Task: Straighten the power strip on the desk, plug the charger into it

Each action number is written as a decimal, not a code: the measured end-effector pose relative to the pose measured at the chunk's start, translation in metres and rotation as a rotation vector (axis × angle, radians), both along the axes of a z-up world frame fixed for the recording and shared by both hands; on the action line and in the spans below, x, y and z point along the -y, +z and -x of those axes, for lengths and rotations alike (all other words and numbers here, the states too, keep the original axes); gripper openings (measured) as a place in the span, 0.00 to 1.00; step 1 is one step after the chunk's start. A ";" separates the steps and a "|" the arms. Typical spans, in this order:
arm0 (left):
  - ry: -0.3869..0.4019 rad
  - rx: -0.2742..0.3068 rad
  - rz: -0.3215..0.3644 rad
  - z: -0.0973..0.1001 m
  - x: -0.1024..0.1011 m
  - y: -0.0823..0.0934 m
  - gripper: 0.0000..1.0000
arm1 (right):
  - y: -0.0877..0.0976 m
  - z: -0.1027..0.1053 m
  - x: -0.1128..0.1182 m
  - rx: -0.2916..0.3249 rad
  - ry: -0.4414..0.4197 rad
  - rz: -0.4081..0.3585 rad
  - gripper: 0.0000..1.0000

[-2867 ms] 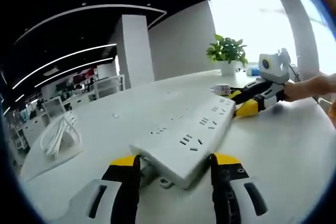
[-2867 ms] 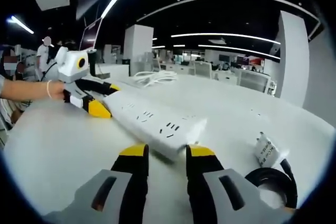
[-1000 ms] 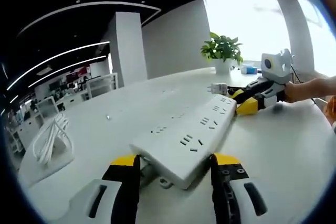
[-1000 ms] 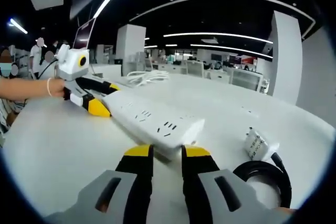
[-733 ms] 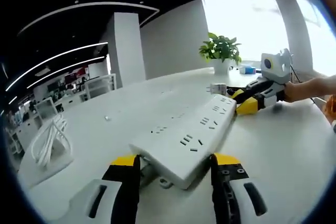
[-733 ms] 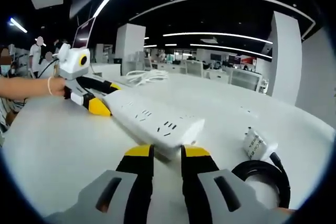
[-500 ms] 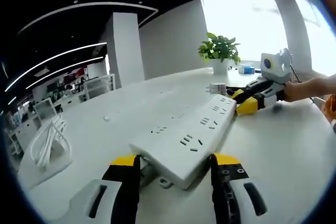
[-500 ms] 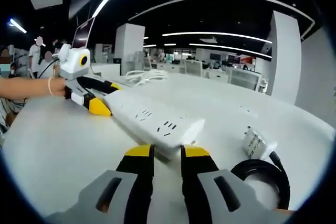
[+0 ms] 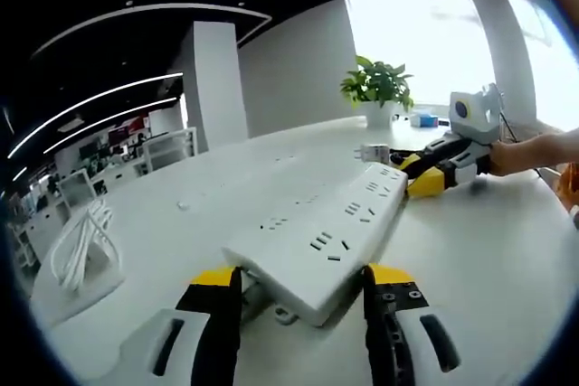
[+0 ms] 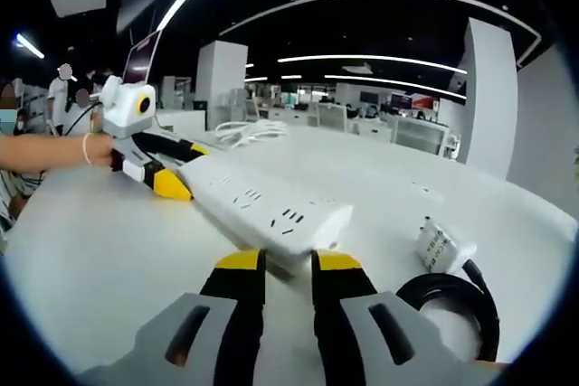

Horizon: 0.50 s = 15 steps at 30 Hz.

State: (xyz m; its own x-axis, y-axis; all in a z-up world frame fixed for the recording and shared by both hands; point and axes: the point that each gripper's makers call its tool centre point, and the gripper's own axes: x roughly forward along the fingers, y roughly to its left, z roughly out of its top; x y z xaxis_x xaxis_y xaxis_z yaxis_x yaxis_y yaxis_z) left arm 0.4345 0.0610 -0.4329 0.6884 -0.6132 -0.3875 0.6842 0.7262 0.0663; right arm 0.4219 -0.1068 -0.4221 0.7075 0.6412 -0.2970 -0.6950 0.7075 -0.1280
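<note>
Barely shifted since half a second ago. Left gripper view: left claw (image 9: 301, 279) clamped on near end of power strip (image 9: 333, 227), lying flat on bench (image 9: 488, 259); right claw (image 9: 422, 178) at far end. Right gripper view: right claw (image 10: 288, 261) nearly closed, touching strip's (image 10: 267, 208) end, grip uncertain; charger (image 10: 438, 245) beside coiled black cable (image 10: 452, 302), right of claw.

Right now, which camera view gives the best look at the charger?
The right gripper view: the charger lies near on the desk with its coiled black cable beside it. In the left gripper view the charger is small and far, past the power strip.
</note>
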 end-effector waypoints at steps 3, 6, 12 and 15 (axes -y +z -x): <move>0.001 0.002 0.002 0.000 0.000 0.000 0.54 | 0.000 -0.001 0.000 0.001 -0.002 0.000 0.19; 0.002 0.001 0.002 -0.002 0.001 0.000 0.54 | 0.000 -0.002 0.002 0.001 -0.009 -0.003 0.19; -0.006 0.001 0.002 -0.004 0.003 -0.001 0.54 | 0.000 -0.002 0.002 -0.001 -0.014 -0.001 0.19; -0.008 0.000 0.001 -0.004 0.003 -0.001 0.54 | 0.000 -0.001 0.002 -0.002 -0.014 -0.002 0.19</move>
